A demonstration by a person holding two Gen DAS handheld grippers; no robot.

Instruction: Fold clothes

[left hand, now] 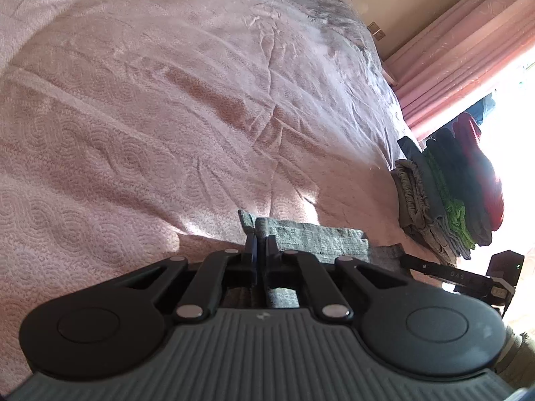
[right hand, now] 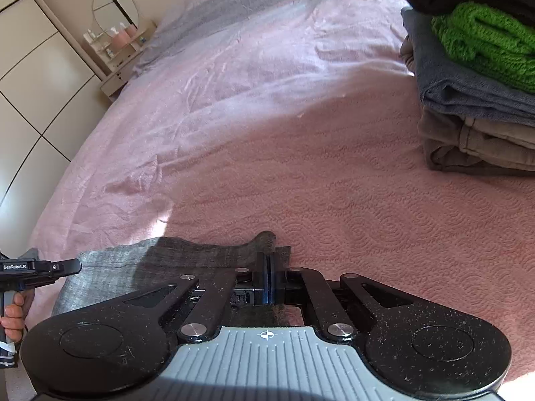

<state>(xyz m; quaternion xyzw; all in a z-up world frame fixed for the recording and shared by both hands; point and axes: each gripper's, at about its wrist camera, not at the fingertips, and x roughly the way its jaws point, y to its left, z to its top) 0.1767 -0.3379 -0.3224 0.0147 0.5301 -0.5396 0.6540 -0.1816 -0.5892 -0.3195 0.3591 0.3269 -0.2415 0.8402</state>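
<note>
Grey garment (right hand: 187, 260) stretches sideways across bed (right hand: 334, 173), both grippers' jaws pinching it.

**Pink bed with a grey garment and a stack of clothes**

The bed (right hand: 301, 153) is covered by a pink bedspread with a quilted swirl pattern, creased and sunlit toward the far side. A grey garment (right hand: 140, 267) lies on it at the near edge. To the right stands a pile of folded clothes (right hand: 474, 100), with brownish cloth at the bottom, blue-grey above, and green knit higher up.
</note>
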